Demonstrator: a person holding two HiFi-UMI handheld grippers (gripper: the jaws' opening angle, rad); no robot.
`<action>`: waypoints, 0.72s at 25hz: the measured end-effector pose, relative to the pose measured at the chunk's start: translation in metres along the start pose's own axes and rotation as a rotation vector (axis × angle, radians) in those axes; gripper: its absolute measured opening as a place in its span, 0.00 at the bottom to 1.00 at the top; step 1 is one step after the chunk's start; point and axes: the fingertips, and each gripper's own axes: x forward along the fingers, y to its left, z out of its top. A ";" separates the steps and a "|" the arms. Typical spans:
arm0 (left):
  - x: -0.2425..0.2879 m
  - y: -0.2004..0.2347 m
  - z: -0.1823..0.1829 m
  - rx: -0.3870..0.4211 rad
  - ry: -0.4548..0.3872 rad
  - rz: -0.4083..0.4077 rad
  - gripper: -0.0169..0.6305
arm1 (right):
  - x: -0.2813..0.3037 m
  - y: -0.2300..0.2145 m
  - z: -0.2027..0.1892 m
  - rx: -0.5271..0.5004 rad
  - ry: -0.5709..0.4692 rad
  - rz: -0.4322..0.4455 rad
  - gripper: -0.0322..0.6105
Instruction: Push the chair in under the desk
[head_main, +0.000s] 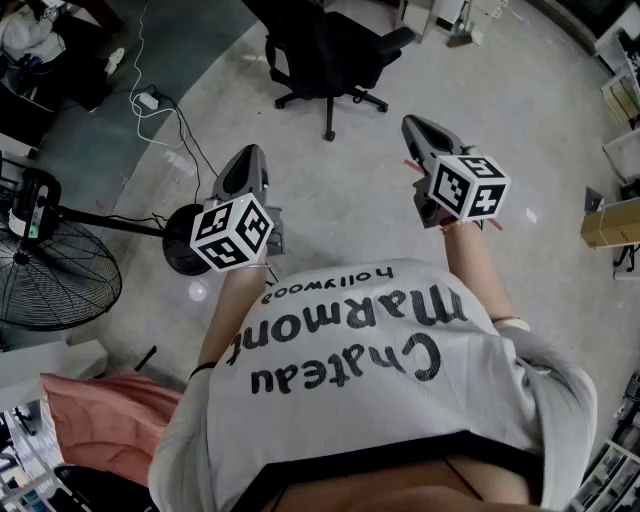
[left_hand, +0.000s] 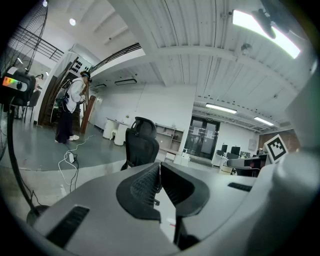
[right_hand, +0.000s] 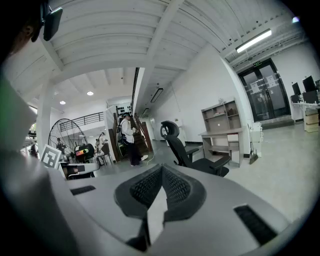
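A black office chair with a headrest stands on the grey floor some way ahead of me, apart from both grippers. It also shows in the left gripper view and the right gripper view. A pale desk with shelves stands against the wall behind the chair. My left gripper is held at waist height and points toward the chair, shut with nothing between its pads. My right gripper is level with it, also shut and empty.
A standing fan with a round base is at my left, with cables and a power strip on the floor beyond it. A person stands far off to the left. Cardboard boxes line the right side.
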 end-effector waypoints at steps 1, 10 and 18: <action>0.000 0.000 0.000 -0.003 0.000 0.000 0.06 | 0.000 0.000 0.000 -0.001 0.001 0.001 0.05; 0.000 0.012 0.009 0.000 -0.022 -0.019 0.06 | 0.005 0.008 0.003 -0.008 -0.022 -0.008 0.05; 0.012 0.021 -0.011 -0.015 0.002 -0.065 0.06 | 0.015 0.002 -0.039 0.057 0.063 -0.016 0.06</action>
